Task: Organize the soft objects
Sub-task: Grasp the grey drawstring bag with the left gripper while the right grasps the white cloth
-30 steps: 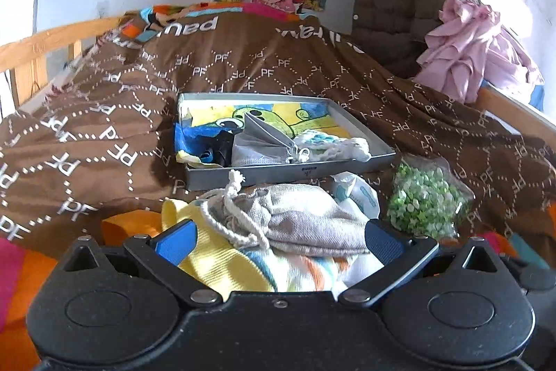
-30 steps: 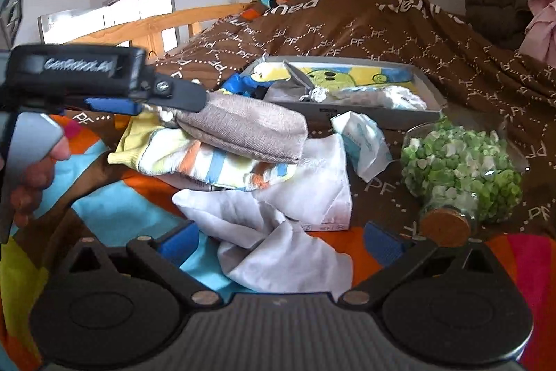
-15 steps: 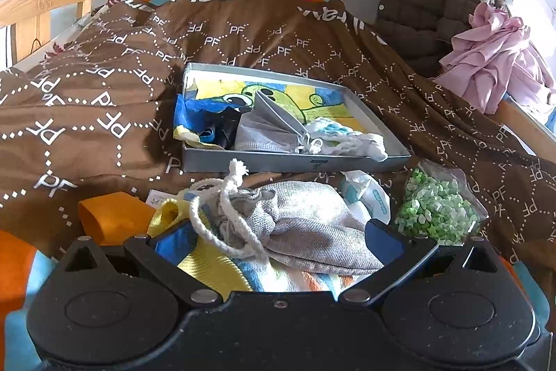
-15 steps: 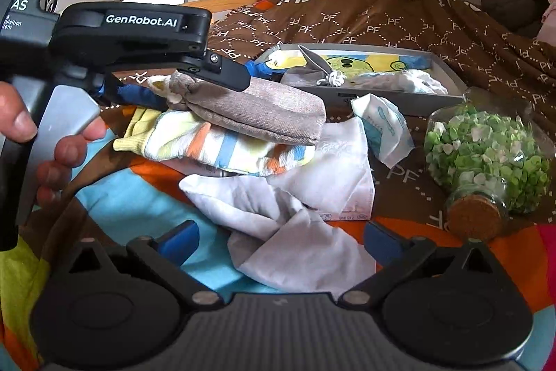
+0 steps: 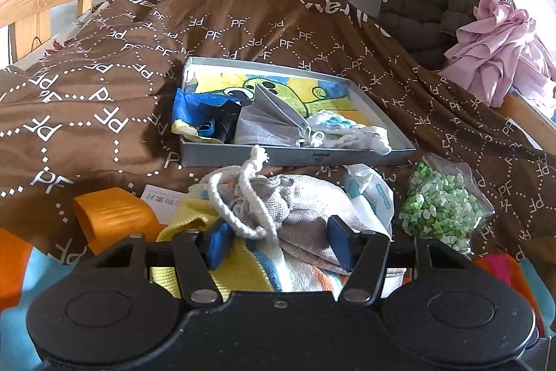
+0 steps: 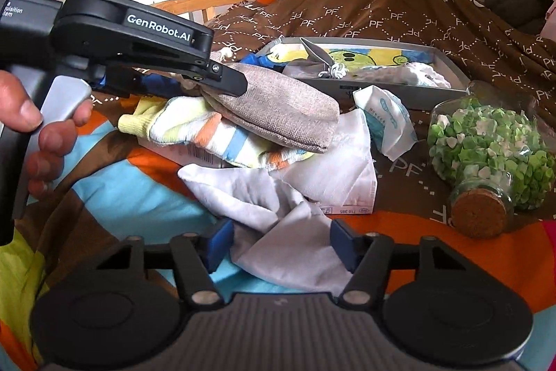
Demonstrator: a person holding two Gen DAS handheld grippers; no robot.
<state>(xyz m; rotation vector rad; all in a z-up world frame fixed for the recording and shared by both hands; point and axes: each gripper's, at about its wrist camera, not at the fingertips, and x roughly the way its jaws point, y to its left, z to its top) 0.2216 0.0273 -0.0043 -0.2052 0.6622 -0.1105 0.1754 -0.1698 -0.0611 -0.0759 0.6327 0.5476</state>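
Grey drawstring pouch (image 5: 305, 207) on a striped towel (image 6: 208, 134), just in front of the grey tray (image 5: 292, 157) on the brown bedspread (image 5: 104, 86); left gripper (image 5: 278, 240) closing, its blue pads (image 5: 217, 242) flanking the pouch and its cord. White cloth (image 6: 278, 225) nearer, between the closing jaws of the right gripper (image 6: 278, 246); firm contact cannot be told. Corked jar of green pieces (image 6: 486, 148) to the right

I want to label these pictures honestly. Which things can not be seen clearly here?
- Left view: the striped cloth under the pouch; the left gripper covers its near part.
- Right view: the carton beneath the white cloth; its print is too small.
- Both views: whether the closing jaws press the fabric yet.
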